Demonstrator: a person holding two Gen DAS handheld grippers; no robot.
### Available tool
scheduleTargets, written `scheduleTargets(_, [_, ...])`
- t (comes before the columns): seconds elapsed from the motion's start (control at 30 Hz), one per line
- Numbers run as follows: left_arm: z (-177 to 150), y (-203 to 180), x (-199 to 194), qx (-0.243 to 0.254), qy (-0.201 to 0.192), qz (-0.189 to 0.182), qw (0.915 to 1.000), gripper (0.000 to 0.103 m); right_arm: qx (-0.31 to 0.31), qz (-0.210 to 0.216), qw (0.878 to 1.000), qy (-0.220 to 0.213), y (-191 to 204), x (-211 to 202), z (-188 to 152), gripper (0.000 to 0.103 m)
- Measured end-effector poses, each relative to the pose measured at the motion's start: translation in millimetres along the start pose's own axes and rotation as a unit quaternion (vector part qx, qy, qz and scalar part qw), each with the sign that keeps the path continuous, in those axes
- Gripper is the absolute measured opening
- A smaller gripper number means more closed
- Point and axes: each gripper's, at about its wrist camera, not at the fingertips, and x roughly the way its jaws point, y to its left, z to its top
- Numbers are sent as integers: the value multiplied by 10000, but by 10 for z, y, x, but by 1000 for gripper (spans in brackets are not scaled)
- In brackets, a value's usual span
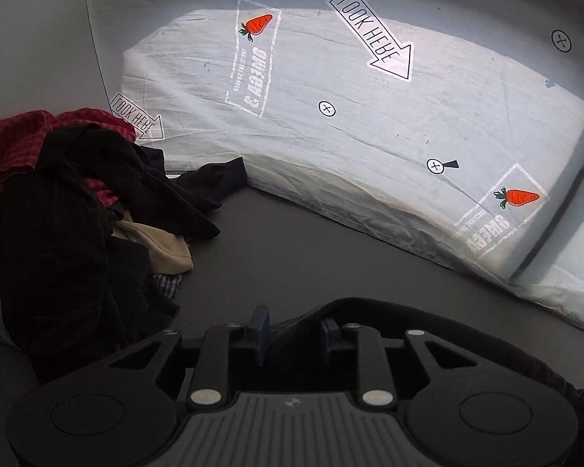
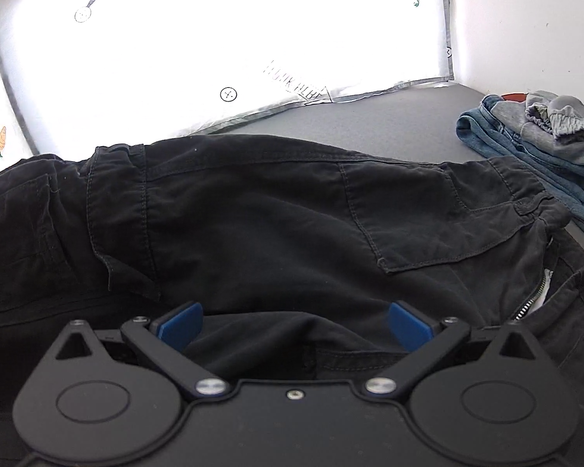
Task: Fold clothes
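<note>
Black cargo trousers (image 2: 253, 218) lie spread across the dark table, with pockets, a waistband and a zip at the right. My right gripper (image 2: 294, 325) is open, its blue pads (image 2: 181, 325) wide apart just above a fold of the trousers. In the left wrist view my left gripper (image 1: 295, 330) is shut on a bunched edge of the black trousers (image 1: 389, 311), which drapes off to the right over the gripper body.
A heap of unfolded clothes (image 1: 70, 210), red, black and tan, sits at the left. Folded jeans and grey garments (image 2: 541, 136) are stacked at the far right. A white printed sheet (image 1: 370, 116) covers the back wall. The dark table (image 1: 292, 249) lies between.
</note>
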Motion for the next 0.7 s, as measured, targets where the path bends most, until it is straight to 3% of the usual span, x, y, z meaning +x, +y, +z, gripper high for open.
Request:
scheduleTargets(0.03, [-69, -2, 80, 21, 41, 84, 10000, 32, -49, -44, 10000, -48, -19, 28, 22, 103])
scheduleTargets(0.1, [-237, 4, 99, -33, -70, 122, 9999, 42, -141, -148, 9997, -144, -62, 26, 39, 103])
scheduleTargets(0.17, [-396, -32, 98, 79, -120, 139, 9998, 62, -188, -299, 9992, -198, -107, -15, 29, 103])
scheduleTargets(0.33, [-1065, -240, 156, 824, 437, -302, 9952, 65, -35, -645, 9979, -14, -232, -60, -77, 103])
scheduleTargets(0.53, [-1939, -287, 329, 1135, 1666, -475, 9783, 66, 135, -970, 9952, -87, -441, -162, -49, 103])
scheduleTargets(0.7, [-2175, -253, 244, 1156, 1579, -309, 9802, 78, -7, -1098, 9937, -207, -727, -242, 94, 103])
